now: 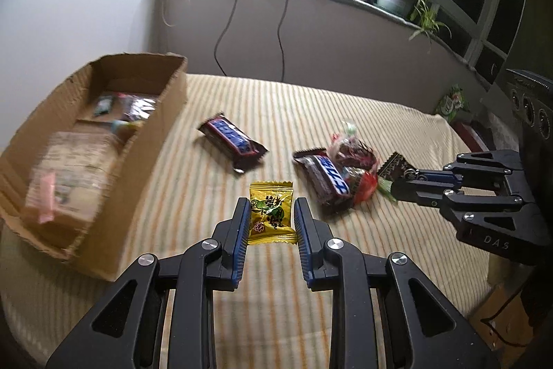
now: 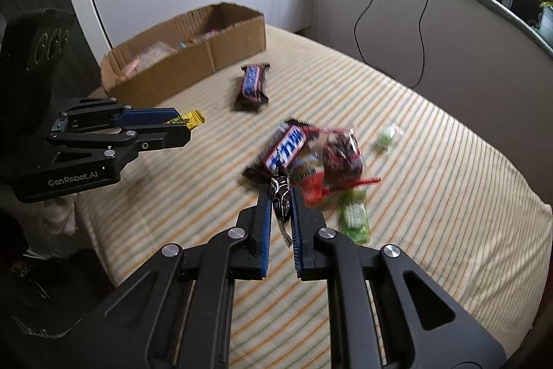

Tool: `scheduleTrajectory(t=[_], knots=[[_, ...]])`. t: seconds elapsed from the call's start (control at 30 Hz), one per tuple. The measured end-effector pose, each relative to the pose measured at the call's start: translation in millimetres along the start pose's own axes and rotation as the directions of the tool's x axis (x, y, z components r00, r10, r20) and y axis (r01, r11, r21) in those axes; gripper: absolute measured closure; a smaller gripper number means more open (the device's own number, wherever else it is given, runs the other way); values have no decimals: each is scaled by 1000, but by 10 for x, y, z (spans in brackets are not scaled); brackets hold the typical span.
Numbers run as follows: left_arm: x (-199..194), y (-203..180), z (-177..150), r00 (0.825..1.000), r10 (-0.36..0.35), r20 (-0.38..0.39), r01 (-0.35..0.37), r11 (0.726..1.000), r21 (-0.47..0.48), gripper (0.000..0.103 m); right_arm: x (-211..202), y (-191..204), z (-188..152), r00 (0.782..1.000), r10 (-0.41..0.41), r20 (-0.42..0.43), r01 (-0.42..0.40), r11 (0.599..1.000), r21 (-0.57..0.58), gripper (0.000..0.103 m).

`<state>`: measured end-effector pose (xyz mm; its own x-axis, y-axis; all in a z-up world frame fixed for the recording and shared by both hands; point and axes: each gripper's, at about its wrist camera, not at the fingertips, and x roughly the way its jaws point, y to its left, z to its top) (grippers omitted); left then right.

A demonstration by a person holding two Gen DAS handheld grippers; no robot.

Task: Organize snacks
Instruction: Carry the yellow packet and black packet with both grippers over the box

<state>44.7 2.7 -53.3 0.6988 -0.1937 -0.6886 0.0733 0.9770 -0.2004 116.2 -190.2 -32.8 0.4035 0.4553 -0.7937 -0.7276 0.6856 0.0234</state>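
Both grippers loaded, box is off to the left

The left gripper (image 1: 271, 218) is pinching a yellow candy packet (image 1: 272, 211) and the right gripper (image 2: 280, 201) is squeezed onto a small dark wrapper (image 2: 281, 196), both lifted off the striped cloth (image 1: 345, 113). The cardboard box (image 2: 179, 66) sits to the left with its long side running away from the cameras, closer to the left gripper, so I'd guess that one drops first. Open cloth in between, just one chocolate bar (image 1: 232, 145) near the path.
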Motion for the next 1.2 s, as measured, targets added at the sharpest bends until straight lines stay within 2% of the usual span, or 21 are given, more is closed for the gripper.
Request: scheduleTrajectory(t=[0.47, 0.97, 1.2], knots=[[-280, 537, 159, 993, 91, 76, -86, 994, -66, 79, 42, 360, 573, 996, 45, 81, -40, 997, -60, 92], [-487, 1037, 206, 977, 185, 108, -173, 979, -109, 79, 399, 813, 1082, 992, 102, 77, -91, 987, -135, 92], [-507, 1253, 247, 970, 218, 110, -204, 971, -123, 79, 601, 974, 1303, 992, 105, 68, -93, 982, -162, 92]])
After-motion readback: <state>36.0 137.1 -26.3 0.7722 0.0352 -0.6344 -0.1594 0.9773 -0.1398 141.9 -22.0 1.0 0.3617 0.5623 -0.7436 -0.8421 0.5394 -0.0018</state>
